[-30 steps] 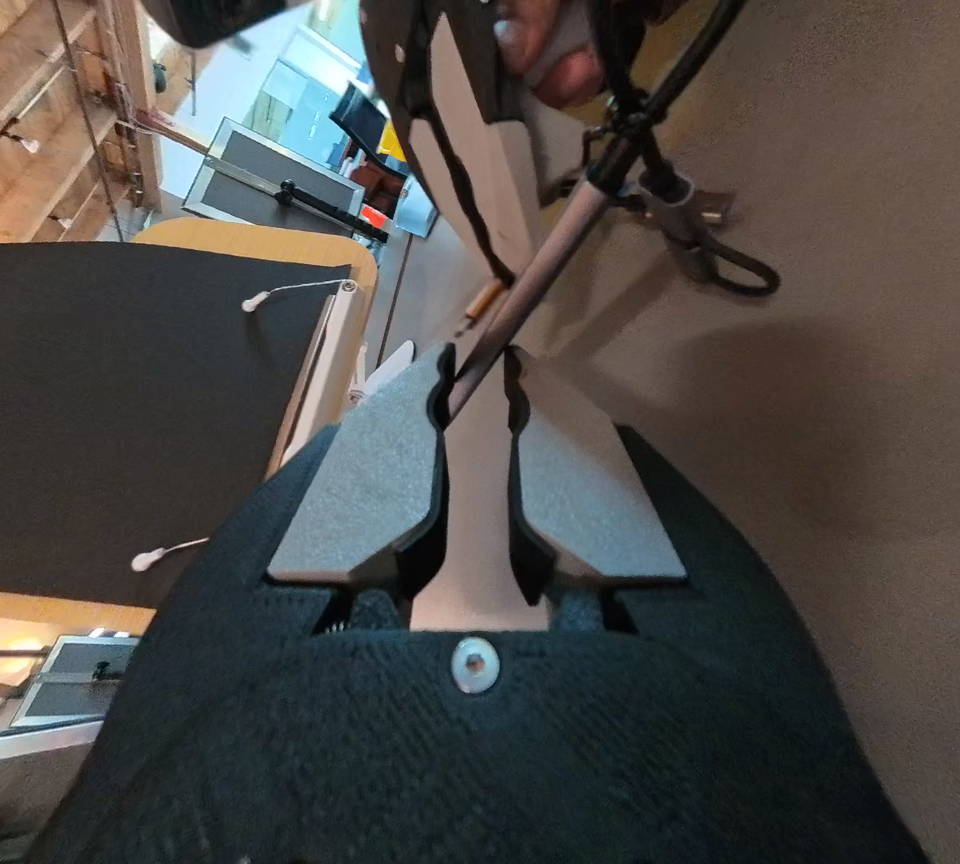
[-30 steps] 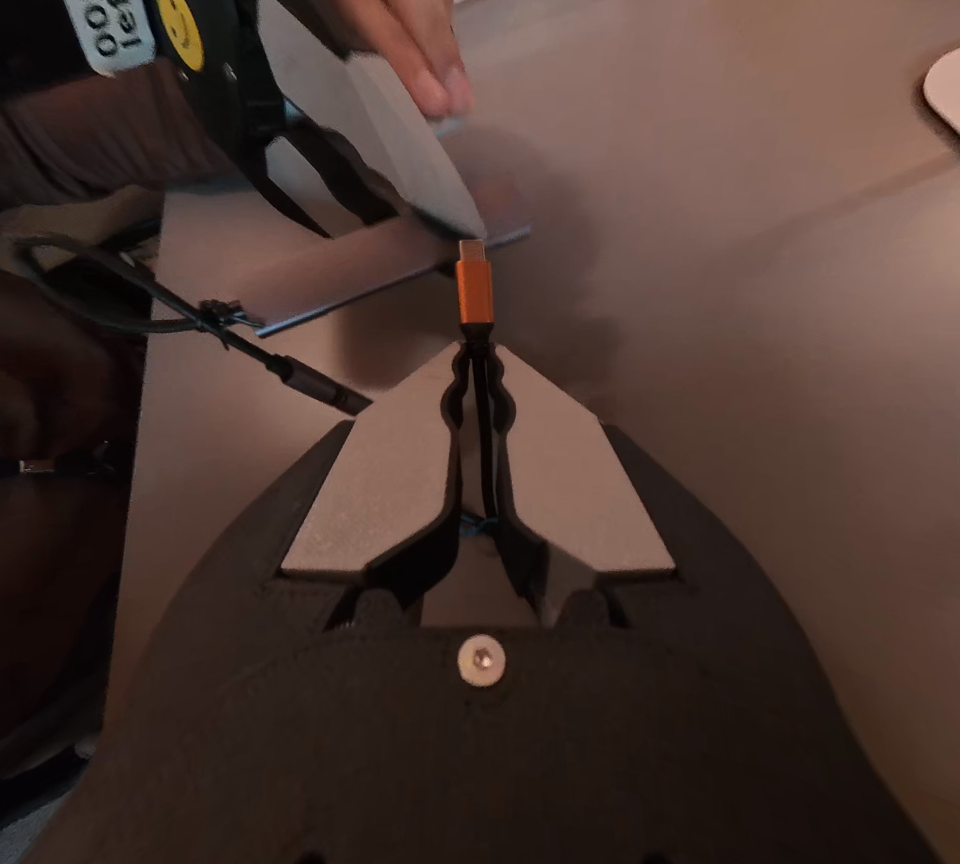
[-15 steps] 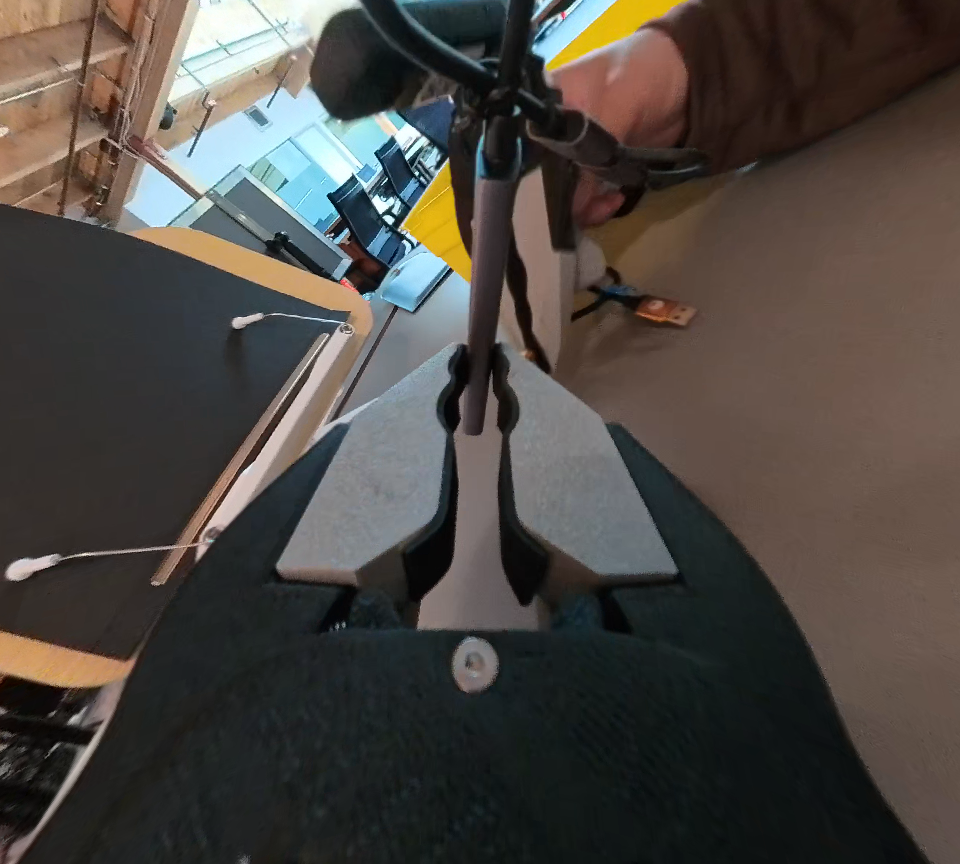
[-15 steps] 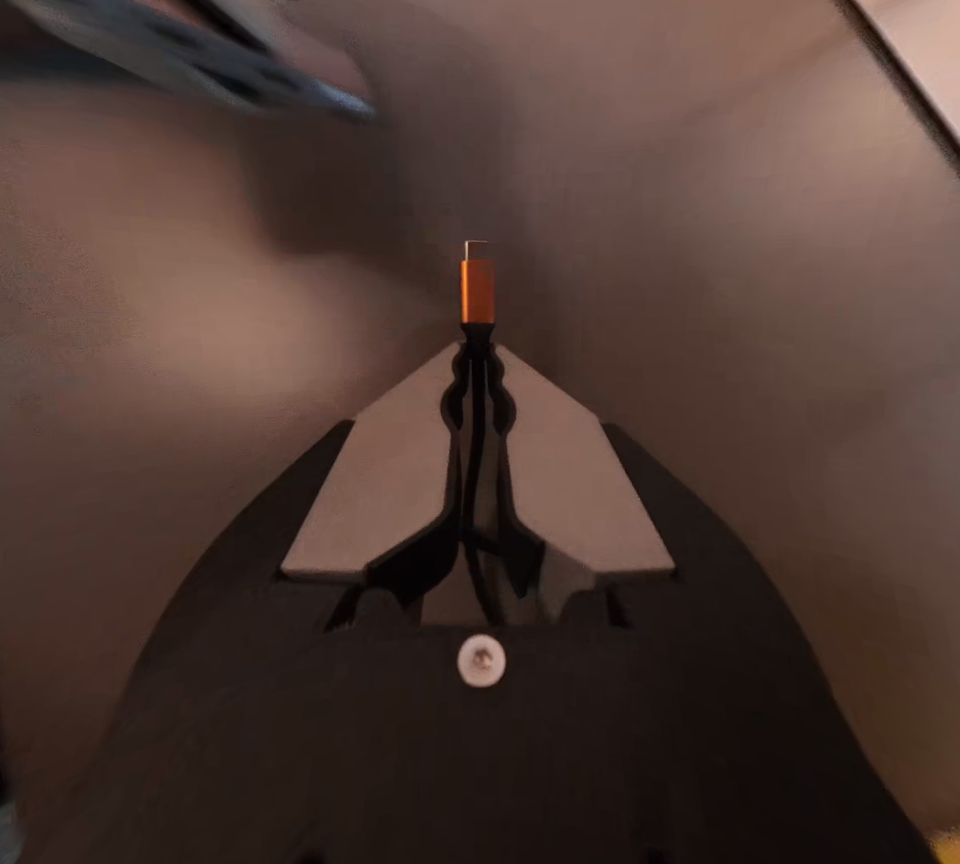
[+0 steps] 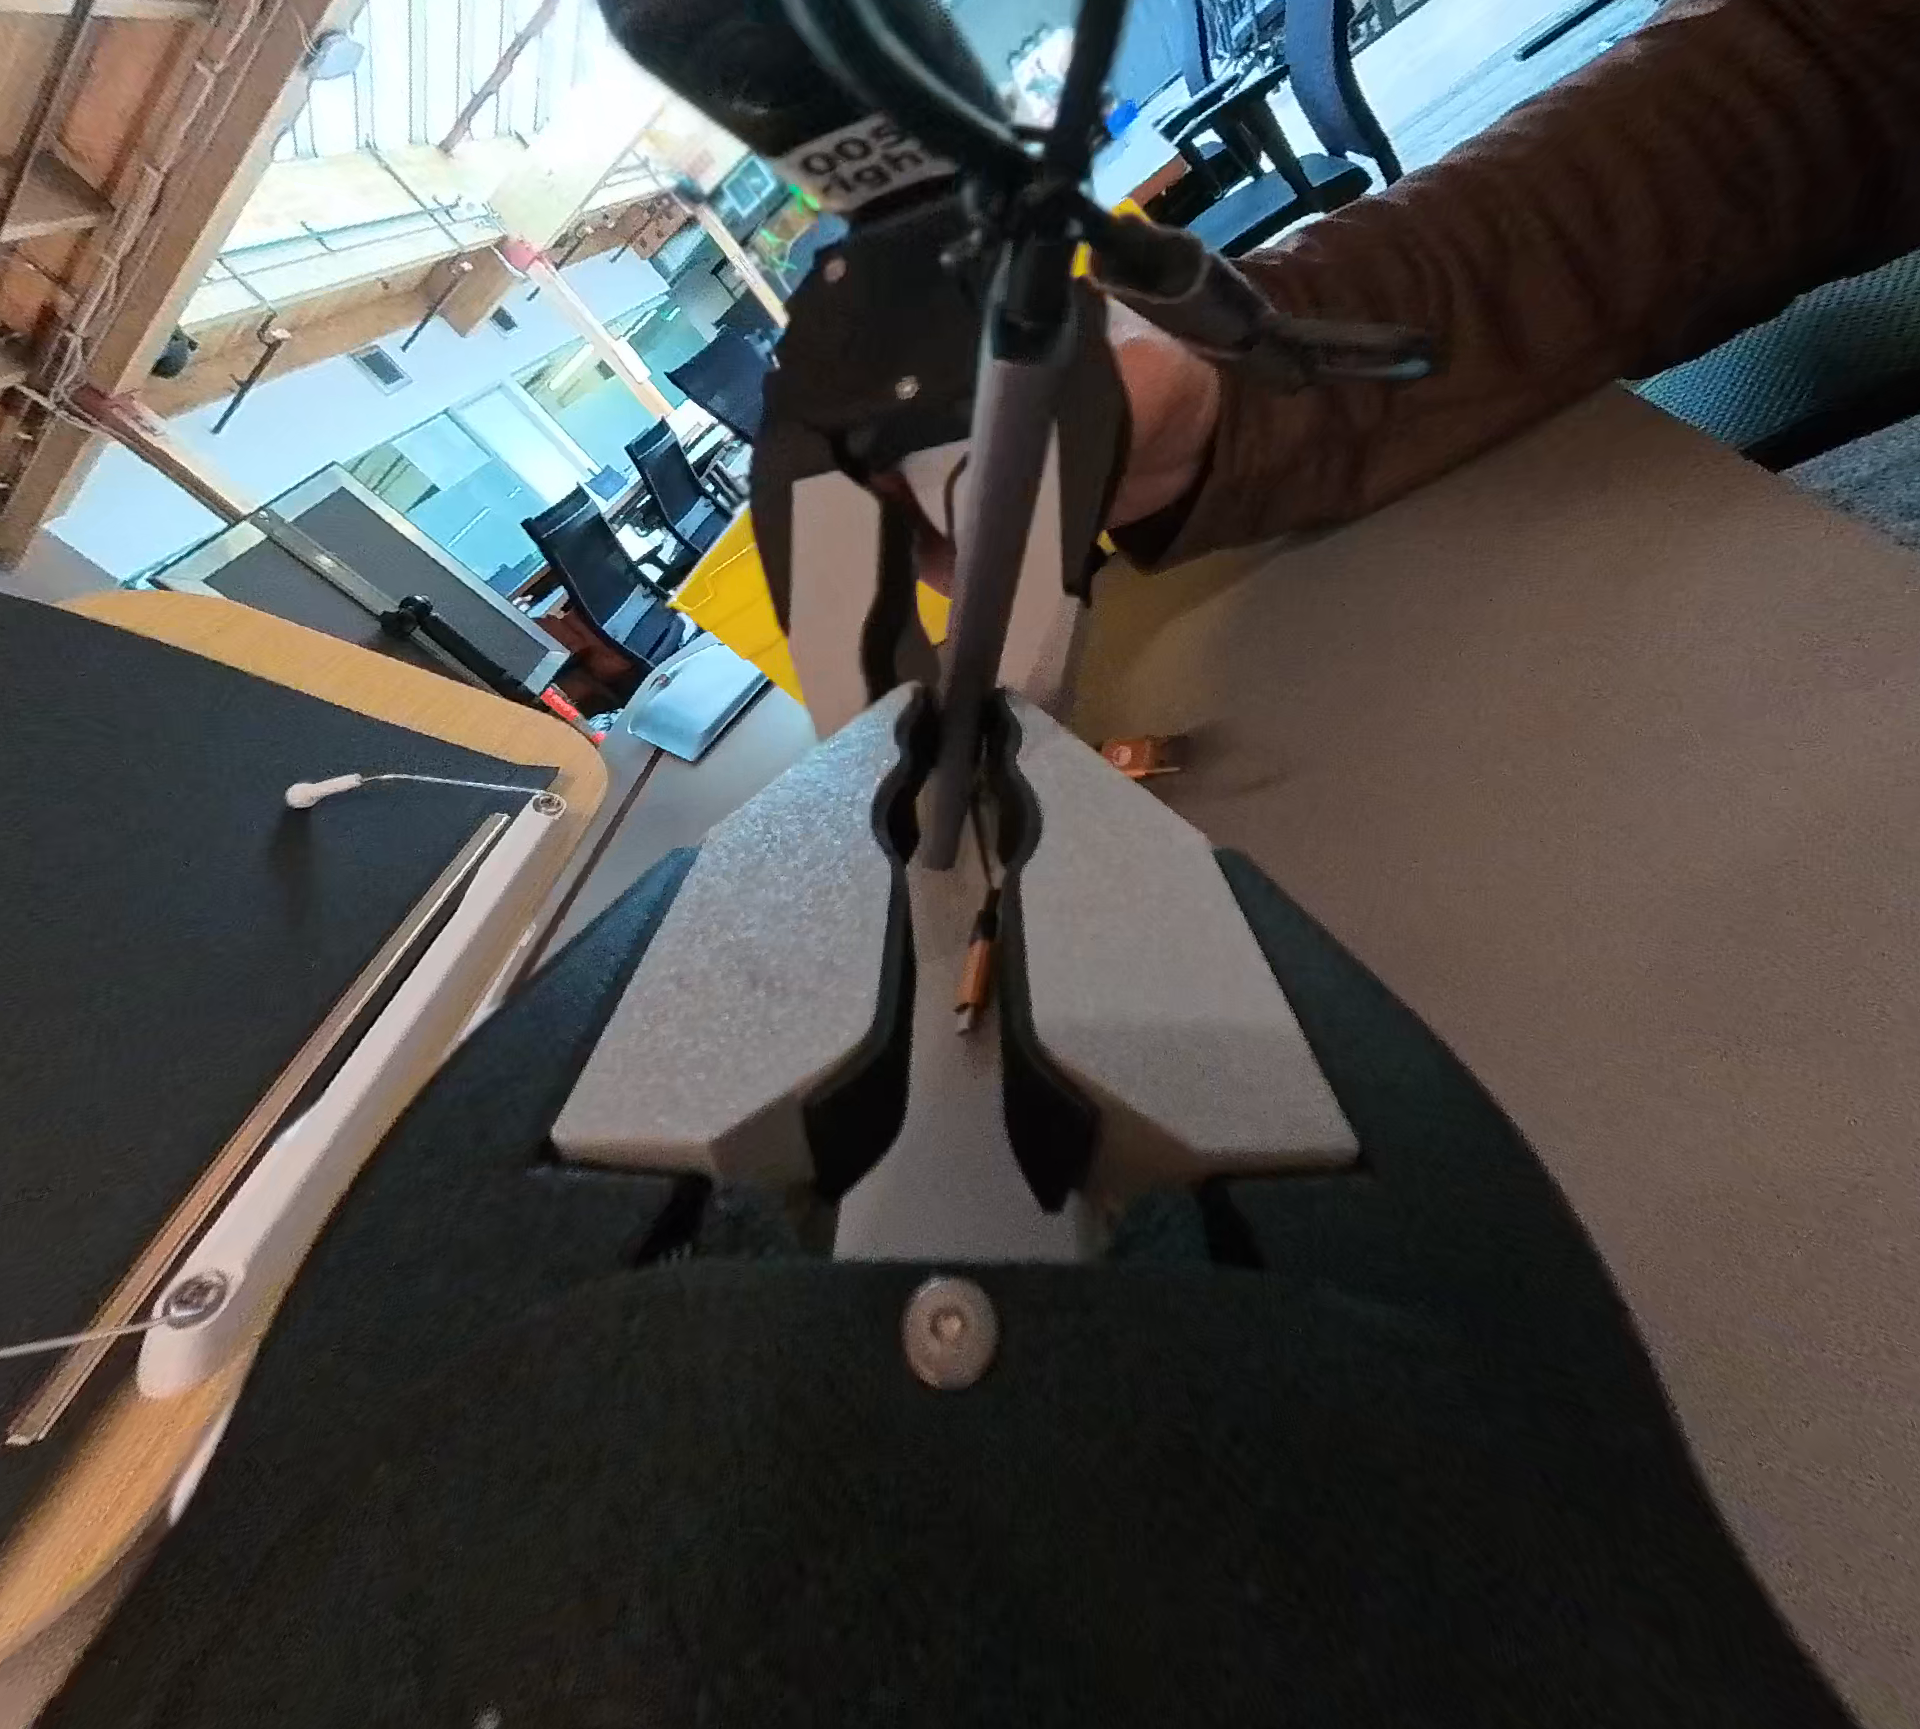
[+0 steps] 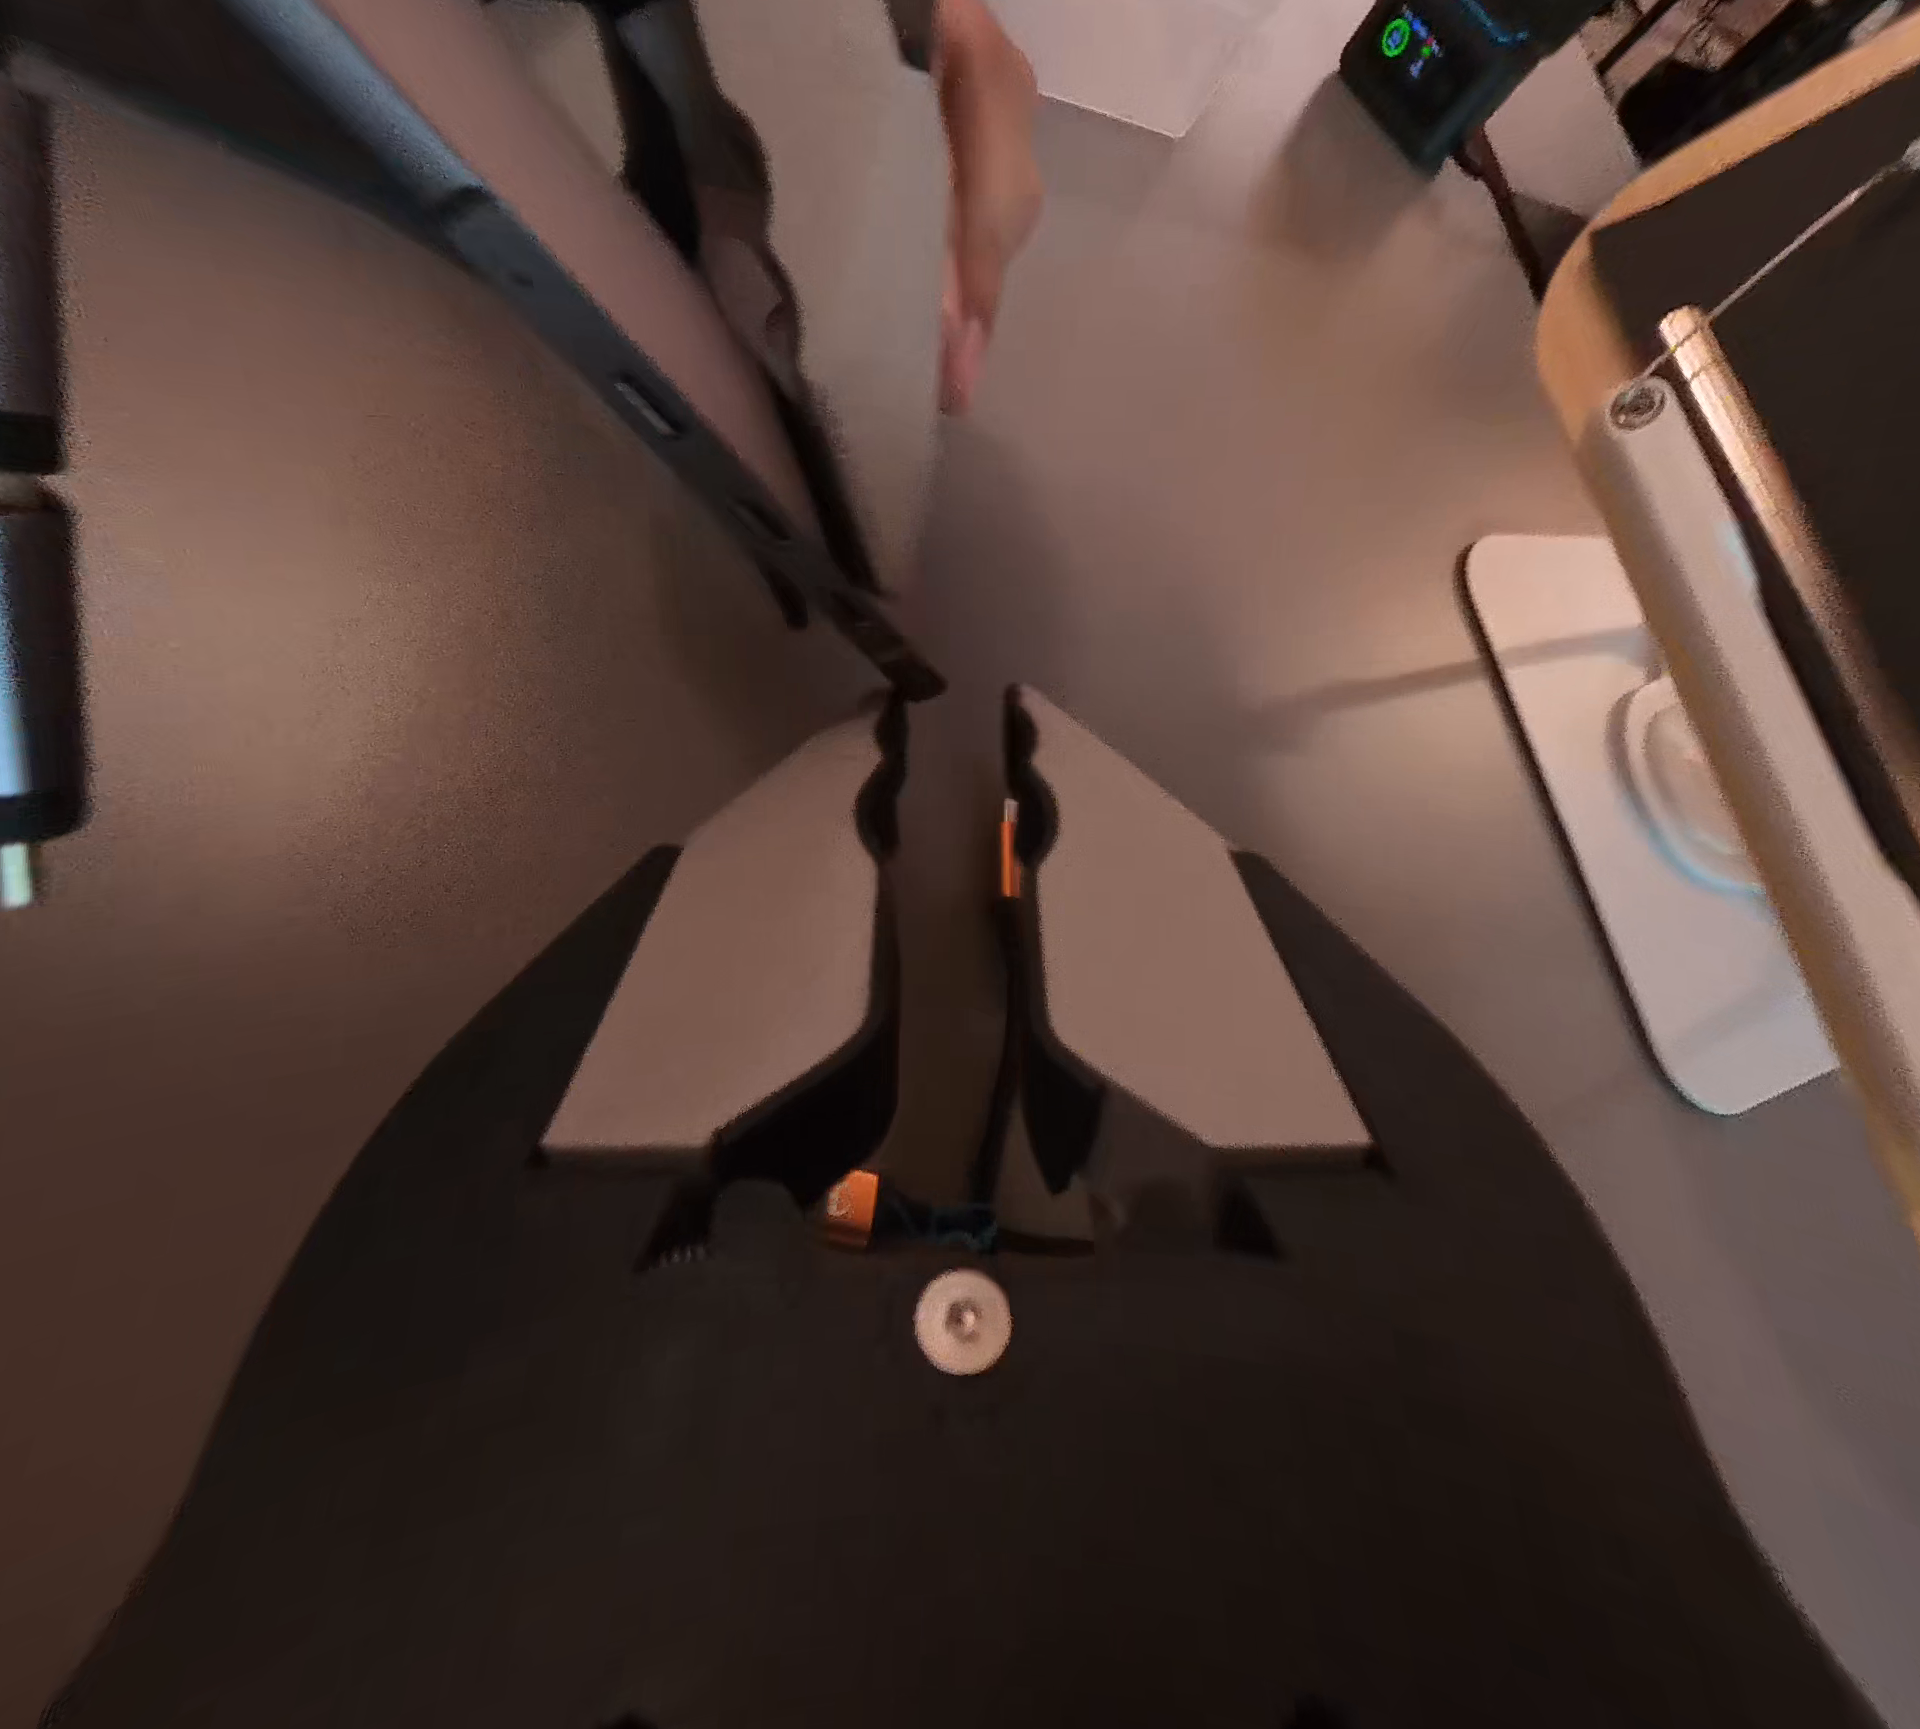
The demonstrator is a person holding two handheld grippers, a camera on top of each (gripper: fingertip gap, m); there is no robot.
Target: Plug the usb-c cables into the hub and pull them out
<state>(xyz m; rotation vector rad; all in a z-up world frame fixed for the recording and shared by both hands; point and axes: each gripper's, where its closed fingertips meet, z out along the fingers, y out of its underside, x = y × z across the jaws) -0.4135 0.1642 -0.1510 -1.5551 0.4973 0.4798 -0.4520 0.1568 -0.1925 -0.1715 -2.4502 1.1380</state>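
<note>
1. The left gripper [image 5: 961, 723] is clenched on the near end of the slim, flat, dark-grey metal hub [image 5: 997, 516]. It holds the hub edge-on above the beige table top [image 5: 1558, 848], with the far end pointing away, where the hub's own black lead leaves it.
2. The right gripper [image 6: 956, 703] is slack: its tips stand apart and bare table shows through the gap. It sits just beyond the hub, facing the left one.
3. The orange-sleeved usb-c plug [image 5: 977, 973] on its thin black cable is not in any port. In the left wrist view it dangles below the hub's near end. In the right wrist view it lies against the inner edge of the right-hand finger (whether it is snagged there or merely resting, I cannot tell).
4. Handling, as a judgement:
   - The hub looks light, stiff and smooth, so it will likely twist in the grip if pushed off-axis. Gripping the flat faces near the ports is the sound choice.
   - The cable is limp and will not carry a push. Take the plug by its rigid orange sleeve, lined up with the port slot, because the small metal tip could bend if forced at an angle.
</note>
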